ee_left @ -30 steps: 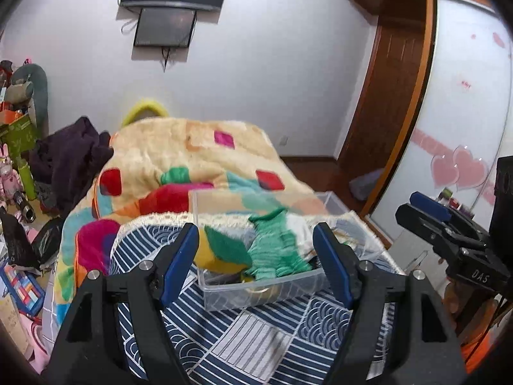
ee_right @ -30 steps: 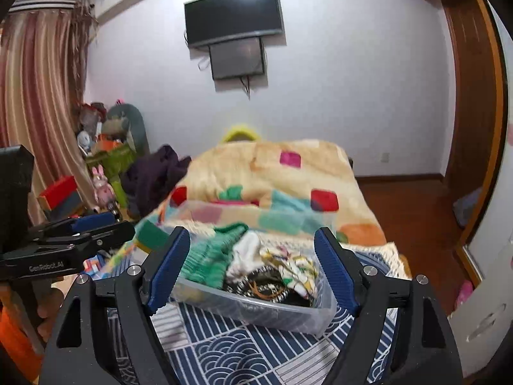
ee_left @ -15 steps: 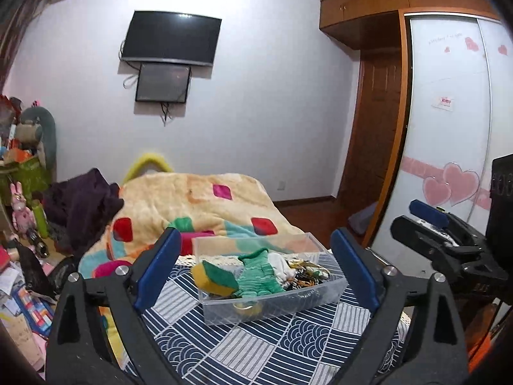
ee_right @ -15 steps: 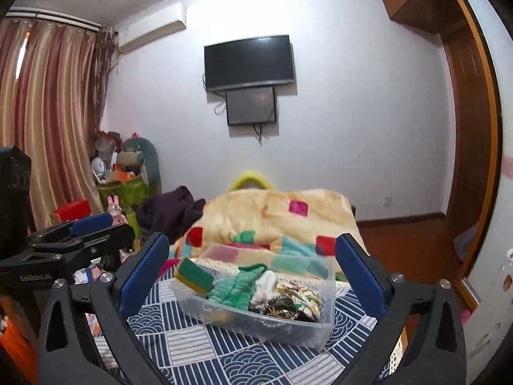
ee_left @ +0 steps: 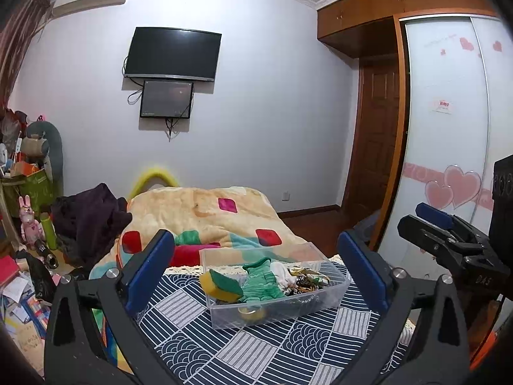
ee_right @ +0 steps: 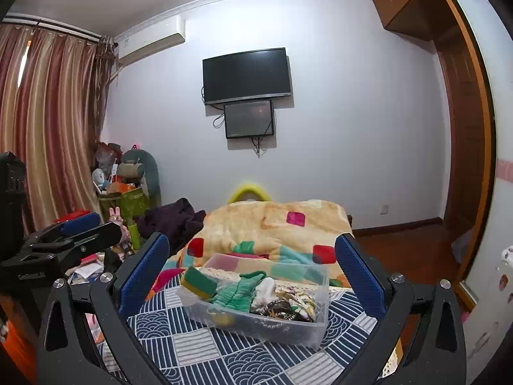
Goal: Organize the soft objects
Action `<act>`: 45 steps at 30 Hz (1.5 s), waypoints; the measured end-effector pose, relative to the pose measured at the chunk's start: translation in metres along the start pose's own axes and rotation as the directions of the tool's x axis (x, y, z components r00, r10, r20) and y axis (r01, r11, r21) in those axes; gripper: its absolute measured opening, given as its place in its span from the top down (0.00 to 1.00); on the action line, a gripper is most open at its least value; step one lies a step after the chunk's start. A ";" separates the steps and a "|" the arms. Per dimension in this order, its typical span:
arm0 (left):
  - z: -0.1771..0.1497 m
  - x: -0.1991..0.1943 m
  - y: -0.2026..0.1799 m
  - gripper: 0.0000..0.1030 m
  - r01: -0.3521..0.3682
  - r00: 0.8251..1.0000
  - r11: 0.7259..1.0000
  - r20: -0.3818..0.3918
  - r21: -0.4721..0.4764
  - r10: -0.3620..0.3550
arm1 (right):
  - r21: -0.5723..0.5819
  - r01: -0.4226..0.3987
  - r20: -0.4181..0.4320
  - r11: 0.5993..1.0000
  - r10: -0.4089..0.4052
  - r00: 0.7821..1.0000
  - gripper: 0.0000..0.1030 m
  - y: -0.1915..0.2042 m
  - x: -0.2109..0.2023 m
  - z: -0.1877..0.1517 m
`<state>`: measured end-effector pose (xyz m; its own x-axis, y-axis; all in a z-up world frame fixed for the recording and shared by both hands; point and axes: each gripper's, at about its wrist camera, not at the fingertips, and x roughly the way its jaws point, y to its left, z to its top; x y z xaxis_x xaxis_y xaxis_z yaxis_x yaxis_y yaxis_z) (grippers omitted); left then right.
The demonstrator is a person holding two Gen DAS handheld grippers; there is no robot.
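Soft things, a green knitted piece (ee_left: 261, 284) and a yellow sponge with a green top (ee_left: 221, 284) among them, lie piled in a clear plastic bin (ee_left: 275, 308) that sits on my navy patterned cloth (ee_left: 198, 337), framed between my jaws in both wrist views. My left gripper (ee_left: 258, 269) has its blue-padded jaws spread wide and holds nothing; my right gripper (ee_right: 251, 268) is just as wide apart and holds nothing either. Both hover short of the bin, touching nothing. White and dark patterned fabrics (ee_right: 282, 301) fill the bin's right half, beside the green piece. Beyond the bin lies a peach fleece blanket with coloured squares (ee_left: 205, 211), with a heap of dark purple clothing (ee_left: 89, 215) to its left. On the far white wall hangs a black flat television (ee_right: 247, 75) above a smaller dark screen (ee_right: 249, 119); striped curtains (ee_right: 48, 122) hang at the left in the right wrist view, and a brown wooden door (ee_left: 378, 141) stands at the right in the left wrist view.
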<state>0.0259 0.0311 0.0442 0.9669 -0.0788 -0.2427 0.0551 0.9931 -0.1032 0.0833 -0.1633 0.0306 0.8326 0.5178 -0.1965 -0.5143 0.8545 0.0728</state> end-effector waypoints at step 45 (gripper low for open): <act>-0.001 0.004 -0.001 0.00 -0.001 1.000 1.000 -0.006 0.000 0.001 | -0.022 -0.005 0.013 1.000 0.005 1.000 0.00 0.011 -0.012 0.003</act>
<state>0.0289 0.0302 0.0422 0.9656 -0.0779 -0.2481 0.0538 0.9933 -0.1024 0.0681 -0.1601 0.0363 0.8325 0.5227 -0.1836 -0.5227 0.8509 0.0520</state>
